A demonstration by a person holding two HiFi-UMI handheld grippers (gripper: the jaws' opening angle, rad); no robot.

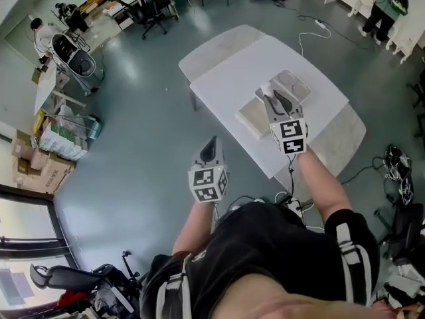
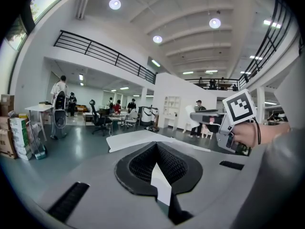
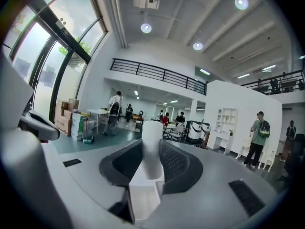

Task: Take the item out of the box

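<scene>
A flat white box (image 1: 251,119) lies open on the white table (image 1: 222,72), with a pale tray-like half (image 1: 296,85) beside it. My right gripper (image 1: 275,98) hovers over the box. In the right gripper view its jaws (image 3: 151,149) are shut on a white cylindrical item (image 3: 152,142) that stands between the dark pads. My left gripper (image 1: 210,146) hangs over the floor, left of the table's near edge, shut and holding nothing (image 2: 157,173). The left gripper view shows the right gripper (image 2: 196,114) from the side, level with the tabletop.
Cardboard boxes (image 1: 38,165) and a cart (image 1: 73,55) stand at the left. Office chairs (image 1: 154,12) are at the back, and a person (image 1: 385,5) stands at the far right. Cables (image 1: 312,28) trail on the floor beyond the table.
</scene>
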